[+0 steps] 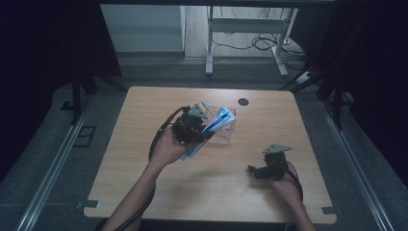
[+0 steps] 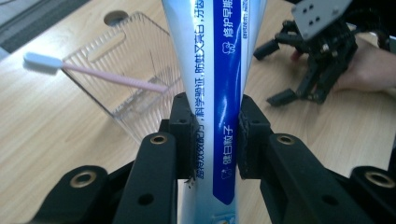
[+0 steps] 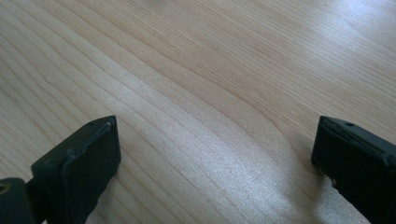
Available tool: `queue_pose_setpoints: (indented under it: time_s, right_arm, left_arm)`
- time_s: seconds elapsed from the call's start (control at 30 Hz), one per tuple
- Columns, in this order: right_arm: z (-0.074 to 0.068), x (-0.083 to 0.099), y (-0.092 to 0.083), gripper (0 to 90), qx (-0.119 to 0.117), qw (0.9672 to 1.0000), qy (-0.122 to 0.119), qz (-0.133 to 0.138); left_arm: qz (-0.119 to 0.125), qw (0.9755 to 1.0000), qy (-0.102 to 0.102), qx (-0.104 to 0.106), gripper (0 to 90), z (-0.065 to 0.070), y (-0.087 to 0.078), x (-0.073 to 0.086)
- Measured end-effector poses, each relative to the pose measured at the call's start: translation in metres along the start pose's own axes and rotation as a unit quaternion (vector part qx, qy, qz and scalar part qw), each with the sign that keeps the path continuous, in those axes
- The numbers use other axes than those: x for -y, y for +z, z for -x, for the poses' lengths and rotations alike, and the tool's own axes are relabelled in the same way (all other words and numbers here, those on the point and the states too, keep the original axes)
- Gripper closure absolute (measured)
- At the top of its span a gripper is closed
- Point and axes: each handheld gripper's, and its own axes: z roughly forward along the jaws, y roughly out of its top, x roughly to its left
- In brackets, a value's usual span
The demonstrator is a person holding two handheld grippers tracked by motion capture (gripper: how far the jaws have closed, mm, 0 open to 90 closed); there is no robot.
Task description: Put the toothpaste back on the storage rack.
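Observation:
A blue-and-white toothpaste tube (image 2: 217, 88) is pinched between the pads of my left gripper (image 2: 215, 135), lifted and tilted over the table. In the high view the same tube (image 1: 211, 126) leans across the left gripper (image 1: 192, 127) toward a clear plastic holder (image 1: 226, 131). The ribbed clear holder (image 2: 135, 79) has a pink toothbrush (image 2: 93, 72) with a white head sticking out of it. My right gripper (image 1: 262, 169) rests low near the front right of the table, jaws wide apart over bare wood (image 3: 210, 154) with nothing between them.
The wooden table (image 1: 144, 183) has a round cable hole (image 1: 243, 101) at the back. Metal desk legs and cables (image 1: 260, 43) stand on the floor beyond. Dark curtains flank both sides.

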Motion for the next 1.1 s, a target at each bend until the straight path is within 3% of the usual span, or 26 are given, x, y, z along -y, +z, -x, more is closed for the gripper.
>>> queue_pose_setpoints:
  time_s: [0.37, 0.83, 1.1]
  right_arm:
    - [0.000, 0.000, 0.000, 0.8, 0.000, 1.0000, 0.000, 0.000]
    - [0.000, 0.000, 0.000, 0.8, 0.000, 1.0000, -0.001, 0.000]
    - [0.000, 0.000, 0.000, 0.8, 0.001, 1.0000, 0.000, 0.002]
  left_arm:
    - [0.020, 0.9996, -0.010, -0.019, 72.5, -0.010, 0.005, -0.016]
    - [0.043, 0.9984, -0.026, -0.026, 72.7, -0.023, 0.023, -0.034]
    - [0.051, 0.9978, -0.024, -0.037, 72.7, -0.028, 0.033, -0.045]
